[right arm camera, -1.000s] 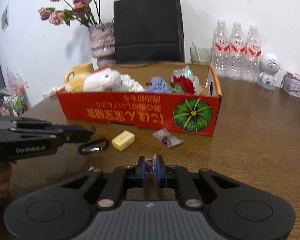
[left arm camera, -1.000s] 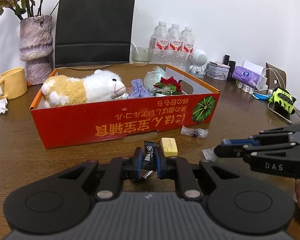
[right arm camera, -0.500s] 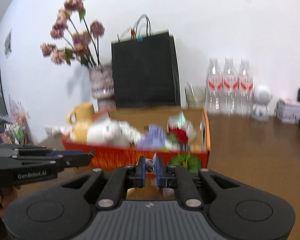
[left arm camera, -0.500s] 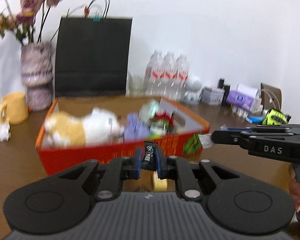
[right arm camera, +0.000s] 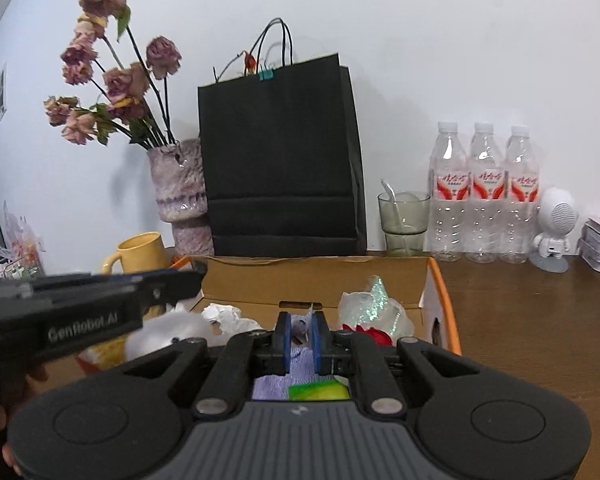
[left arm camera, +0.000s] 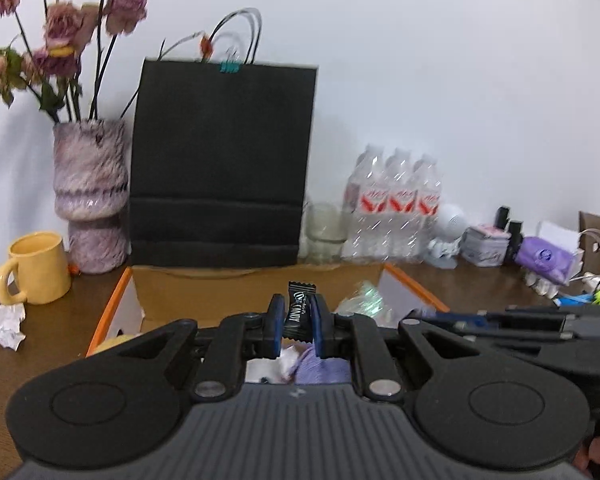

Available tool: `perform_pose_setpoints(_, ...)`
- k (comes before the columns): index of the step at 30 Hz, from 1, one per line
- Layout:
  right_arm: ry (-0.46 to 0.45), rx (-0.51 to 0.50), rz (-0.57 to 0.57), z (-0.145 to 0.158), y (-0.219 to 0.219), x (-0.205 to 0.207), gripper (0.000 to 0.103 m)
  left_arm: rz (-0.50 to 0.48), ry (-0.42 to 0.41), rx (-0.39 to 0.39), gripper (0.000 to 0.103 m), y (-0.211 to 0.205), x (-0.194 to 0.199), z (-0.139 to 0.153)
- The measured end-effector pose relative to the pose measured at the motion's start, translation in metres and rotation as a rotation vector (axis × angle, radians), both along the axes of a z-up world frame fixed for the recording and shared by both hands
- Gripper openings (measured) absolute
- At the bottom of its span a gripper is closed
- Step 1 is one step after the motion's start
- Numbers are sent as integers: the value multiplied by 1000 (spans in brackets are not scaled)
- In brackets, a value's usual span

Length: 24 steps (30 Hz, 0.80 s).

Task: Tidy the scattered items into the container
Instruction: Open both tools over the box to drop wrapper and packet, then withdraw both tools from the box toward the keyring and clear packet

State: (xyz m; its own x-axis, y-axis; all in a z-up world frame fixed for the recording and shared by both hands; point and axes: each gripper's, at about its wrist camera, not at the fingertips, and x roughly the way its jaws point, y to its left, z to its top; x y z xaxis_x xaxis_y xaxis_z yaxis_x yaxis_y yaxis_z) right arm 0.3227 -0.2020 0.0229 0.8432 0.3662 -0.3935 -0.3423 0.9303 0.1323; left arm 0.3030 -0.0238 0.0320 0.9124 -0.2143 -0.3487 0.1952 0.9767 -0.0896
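Note:
My left gripper (left arm camera: 298, 324) is shut on a black candy packet (left arm camera: 300, 308) and holds it over the orange cardboard box (left arm camera: 112, 300). My right gripper (right arm camera: 300, 332) is shut on a small clear plastic packet (right arm camera: 305, 322) and holds it over the same box (right arm camera: 440, 292). In the box lie a white and yellow plush toy (right arm camera: 168, 332), a purple cloth (right arm camera: 272, 384), a red flower (right arm camera: 376, 334) and an iridescent wrapper (right arm camera: 374, 300). Each gripper shows side-on in the other's view, the right one (left arm camera: 500, 316) and the left one (right arm camera: 100, 296).
Behind the box stand a black paper bag (left arm camera: 220, 160), a vase with dried roses (left arm camera: 88, 196), a yellow mug (left arm camera: 36, 268), a glass (right arm camera: 404, 220), three water bottles (right arm camera: 484, 192) and a white robot figure (right arm camera: 554, 232). Crumpled paper (left arm camera: 4, 320) lies left.
Both grippers have risen from the table and moved forward over the box, each still holding its packet. The table items in front of the box are out of view.

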Motion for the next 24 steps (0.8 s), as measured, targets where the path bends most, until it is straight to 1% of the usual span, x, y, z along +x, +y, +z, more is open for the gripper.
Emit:
perform_pose_setpoints(2, 4, -4, -6, -2, 3, 7, 10, 6, 27, -8, 15, 5, 7, -4)
perform_pose_setpoints(3, 7, -8, -12, -3, 4, 10, 12, 7, 41, -6, 16, 6, 9, -5)
perform_pose_setpoints(4, 13, -19, -21, -4, 5, 13, 14, 10, 51, -2, 27, 7, 11, -6)
perform_pose_setpoints(5, 19, -35, -28, -4, 6, 16, 21, 14, 61, 3, 40, 7, 12, -7)
perform_pose_setpoints(6, 27, -50, -32, -6, 7, 18, 48, 29, 72, 9, 67, 8, 13, -8)
perform_pose_setpoints(7, 32, -65, -52, -7, 7, 20, 59, 60, 73, 15, 81, 8, 13, -9)
perform_pose_setpoints(8, 32, -79, -85, -7, 6, 23, 66, 86, 70, 20, 87, 10, 14, -10)
perform_pose_setpoints(9, 36, -83, -106, -8, 4, 25, 79, 104, 70, 20, 101, 11, 14, -10)
perform_pose_setpoints(10, 45, -77, -117, -8, 0, 27, 89, 114, 74, 15, 103, 13, 14, -10)
perform_pose_setpoints(11, 56, -62, -116, -8, -4, 29, 91, 114, 81, 10, 103, 14, 14, -10)
perform_pose_setpoints(13, 77, -38, -106, -8, -9, 32, 92, 109, 86, 9, 103, 14, 14, -11)
perform_pose_setpoints(17, 81, -68, -119, -10, -7, 32, 92, 117, 85, 35, 103, 11, 14, -11)
perform_pose_setpoints(24, 89, -76, -122, -10, -7, 31, 93, 119, 94, 35, 103, 10, 16, -12)
